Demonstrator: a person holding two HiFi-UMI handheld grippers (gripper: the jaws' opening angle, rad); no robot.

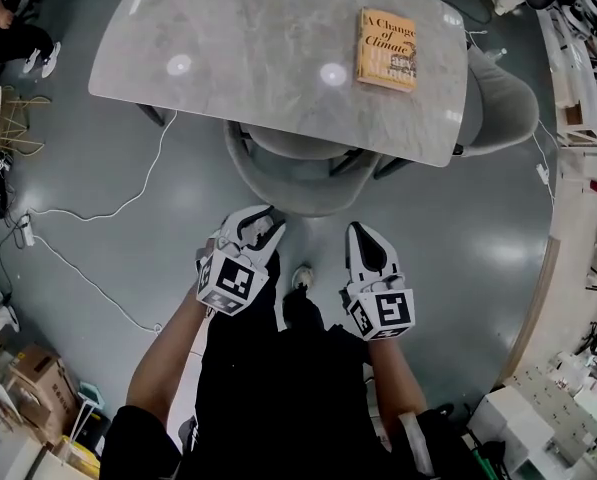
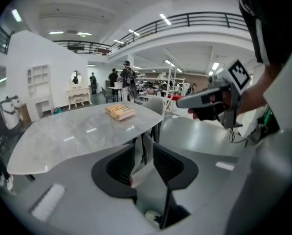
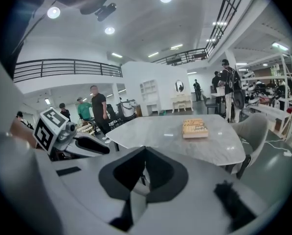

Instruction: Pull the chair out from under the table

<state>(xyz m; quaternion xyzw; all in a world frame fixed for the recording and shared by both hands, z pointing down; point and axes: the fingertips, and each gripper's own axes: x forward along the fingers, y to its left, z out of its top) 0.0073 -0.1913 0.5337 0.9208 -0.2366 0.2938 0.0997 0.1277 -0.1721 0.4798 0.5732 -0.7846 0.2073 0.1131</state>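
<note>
- Just ahead of both grippers, the chair [image 1: 270,194] stands tucked under the near edge of the table [image 1: 228,58]. Its curved grey backrest bulges out toward them, and neither gripper touches it.
- Left gripper [image 1: 261,226]: jaws apart, nothing pressed between them, tip close to the backrest rim.
- Right gripper [image 1: 362,234]: jaws together and empty, near the rim but a little back from it.
- Likely trouble:
  - The padded rim looks thick, so a partly spread left gripper could ride over it and slip off.
  - The right gripper can't take hold with its jaws together.
  - A pull from one side alone would probably swing the chair and snag a leg on the table's frame.
  - The person's shoe [image 1: 301,278] sits right behind the grippers, in the chair's path.
- Farther ahead of the grippers a book [image 1: 387,50] lies on the table, and a hard tug that jolts the table could shift it.
- Hard to make out:
  - The table covers the seat and legs.
  - Each gripper's own body blocks the backrest in its view.
  - A dark leg shows through the left jaw gap, but I cannot tell whether it belongs to the chair or the table.
</note>
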